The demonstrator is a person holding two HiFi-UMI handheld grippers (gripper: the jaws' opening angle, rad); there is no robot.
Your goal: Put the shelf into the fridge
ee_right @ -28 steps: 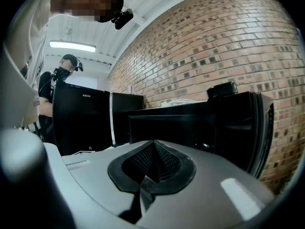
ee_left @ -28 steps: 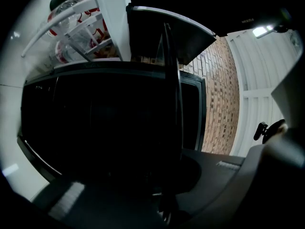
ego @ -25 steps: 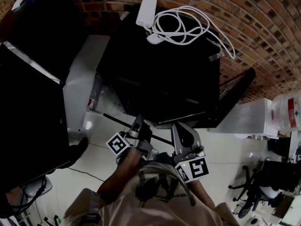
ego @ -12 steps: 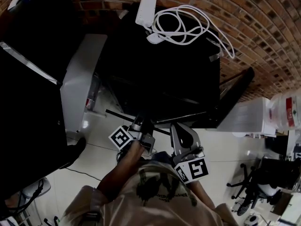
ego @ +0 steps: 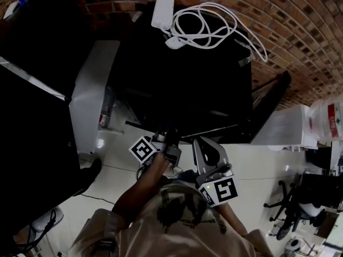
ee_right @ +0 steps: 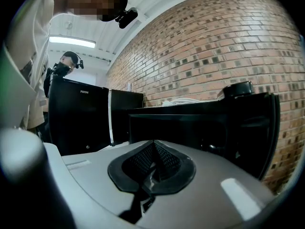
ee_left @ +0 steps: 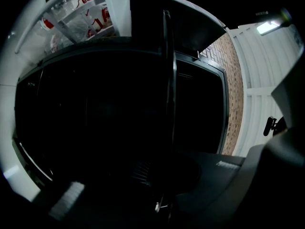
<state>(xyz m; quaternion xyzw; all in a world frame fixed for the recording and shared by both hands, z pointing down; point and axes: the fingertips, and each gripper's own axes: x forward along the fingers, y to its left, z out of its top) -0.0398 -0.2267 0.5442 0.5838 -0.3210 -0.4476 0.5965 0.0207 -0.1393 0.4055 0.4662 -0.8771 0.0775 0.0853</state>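
Note:
A small black fridge [ego: 182, 74] stands open below me, its pale inner door [ego: 94, 90] swung out to the left. My left gripper [ego: 163, 137] is shut on the near edge of the shelf [ego: 140, 127], a thin dark panel seen edge-on that points at the fridge opening. In the left gripper view the shelf [ee_left: 168, 75] runs straight up from the dark jaws [ee_left: 164, 199], and the fridge interior is black. My right gripper [ego: 203, 145] hangs just right of the left one, short of the fridge. Its grey jaws [ee_right: 151, 168] are shut with nothing between them.
A white power strip [ego: 162, 9] and a coiled white cable [ego: 206, 25] lie on top of the fridge. Door racks with red-labelled items [ee_left: 90, 15] show at the left. A black panel [ego: 270, 103] and a white unit [ego: 284, 127] stand to the right, with a brick wall [ego: 300, 31] behind.
My left gripper and the shelf have moved forward and a little right, closer to the fridge opening. The right gripper has barely shifted.

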